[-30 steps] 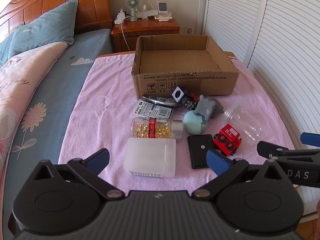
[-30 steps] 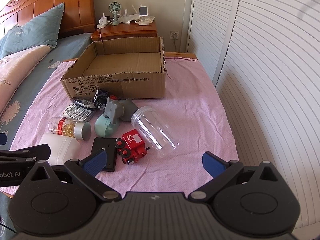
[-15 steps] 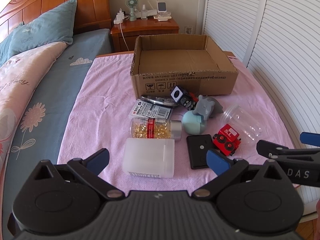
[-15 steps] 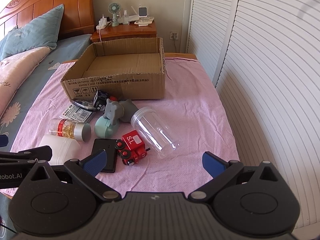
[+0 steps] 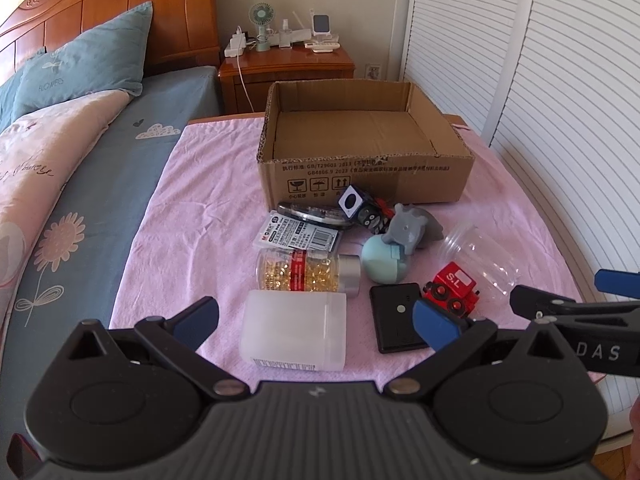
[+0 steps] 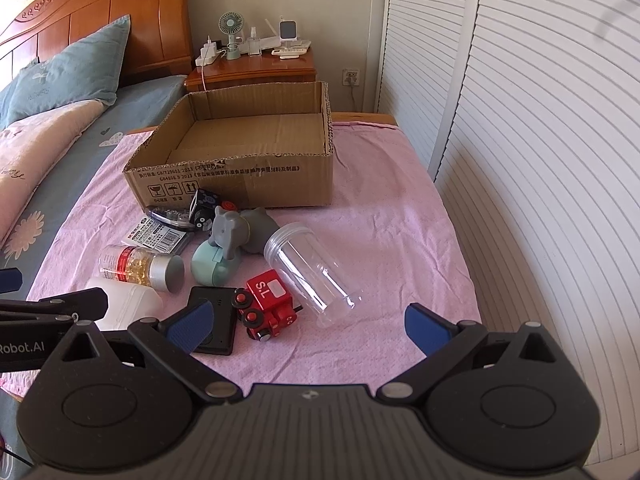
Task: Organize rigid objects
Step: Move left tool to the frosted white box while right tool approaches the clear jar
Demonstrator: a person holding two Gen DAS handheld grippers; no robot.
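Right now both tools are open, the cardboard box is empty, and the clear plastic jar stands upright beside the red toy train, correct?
Not quite: the clear plastic jar lies on its side beside the red toy train, as the right wrist view shows. The rest holds.

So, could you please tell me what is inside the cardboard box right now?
The cardboard box appears empty: both views show only its bare brown floor and inner walls. The strip of floor just behind the near wall is hidden in both views, so something small and flat there cannot be ruled out.

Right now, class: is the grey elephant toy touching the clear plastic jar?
Touching. In the right wrist view the elephant toy has its rear pressed against the rim of the clear plastic jar, with no pink cloth visible between them.
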